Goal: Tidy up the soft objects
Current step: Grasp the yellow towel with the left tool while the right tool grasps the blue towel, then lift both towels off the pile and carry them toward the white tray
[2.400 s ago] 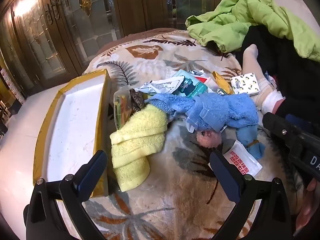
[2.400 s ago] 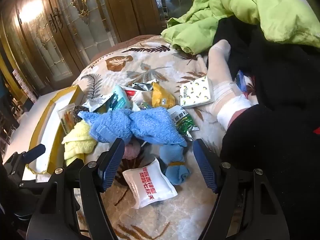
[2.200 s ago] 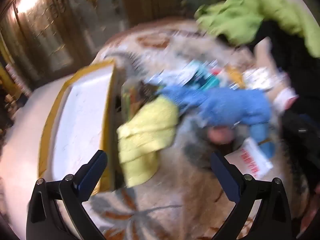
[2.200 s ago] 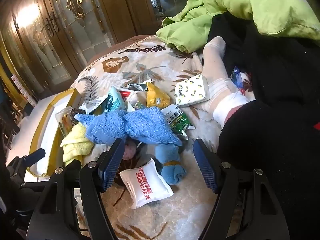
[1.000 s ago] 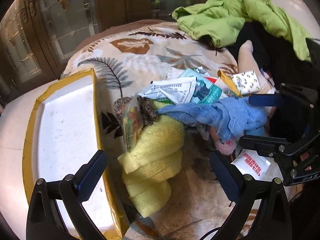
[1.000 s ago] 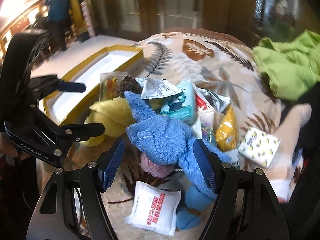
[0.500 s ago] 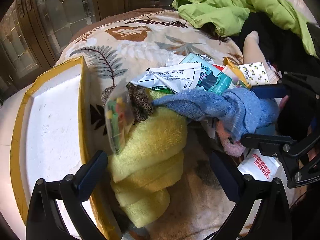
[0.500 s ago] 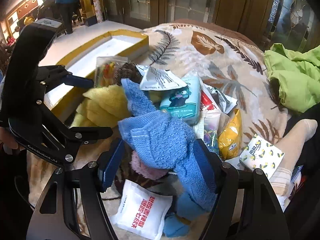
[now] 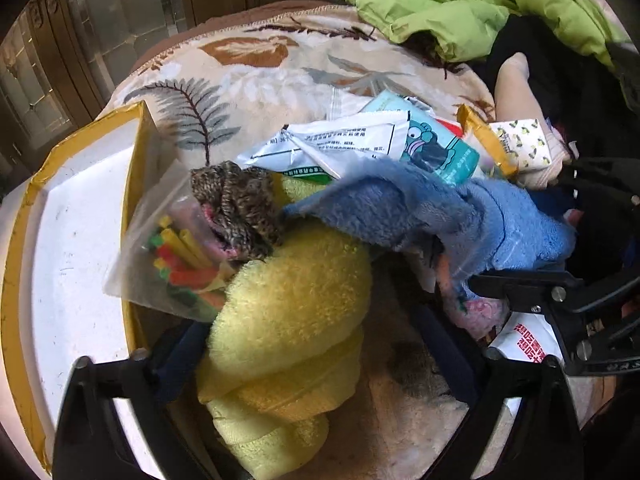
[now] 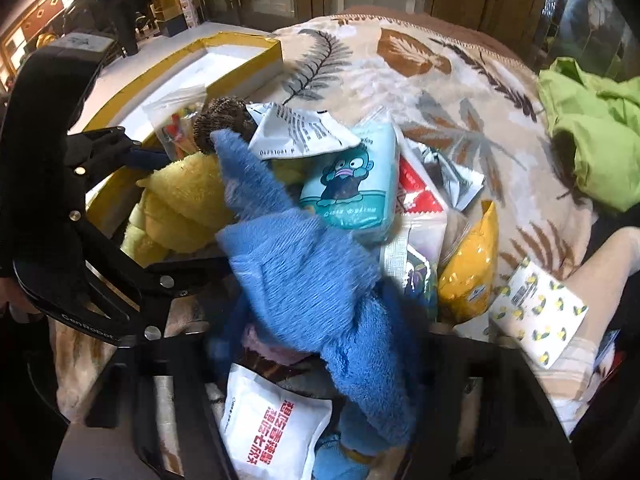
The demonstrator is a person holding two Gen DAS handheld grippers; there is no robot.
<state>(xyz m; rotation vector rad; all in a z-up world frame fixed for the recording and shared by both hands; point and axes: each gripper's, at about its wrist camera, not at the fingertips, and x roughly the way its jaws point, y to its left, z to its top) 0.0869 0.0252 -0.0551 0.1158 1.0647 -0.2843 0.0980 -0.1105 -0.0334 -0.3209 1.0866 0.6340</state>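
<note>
A folded yellow towel (image 9: pixel 288 320) lies on the leaf-print blanket beside a gold-edged white tray (image 9: pixel 68 248). My left gripper (image 9: pixel 316 344) is open, its fingers on either side of the towel. A blue towel (image 10: pixel 312 280) lies over a pink fuzzy item (image 9: pixel 480 312). My right gripper (image 10: pixel 316 356) is open, its fingers straddling the blue towel's lower part. A brown knitted item (image 9: pixel 240 208) sits by the yellow towel. The yellow towel (image 10: pixel 188 204) and tray (image 10: pixel 224 56) also show in the right wrist view.
A clear bag of coloured sticks (image 9: pixel 176 256) leans on the tray. Packets lie around: a teal cartoon pack (image 10: pixel 352 188), a white red-lettered pack (image 10: pixel 272 428), a yellow pouch (image 10: pixel 472 264), a lemon-print tissue pack (image 10: pixel 536 312). A green jacket (image 9: pixel 480 4) and a socked foot (image 9: pixel 516 92) lie at right.
Both grippers have moved forward and down into the pile. The left now straddles the yellow towel and the right straddles the blue towel. Both remain open.
</note>
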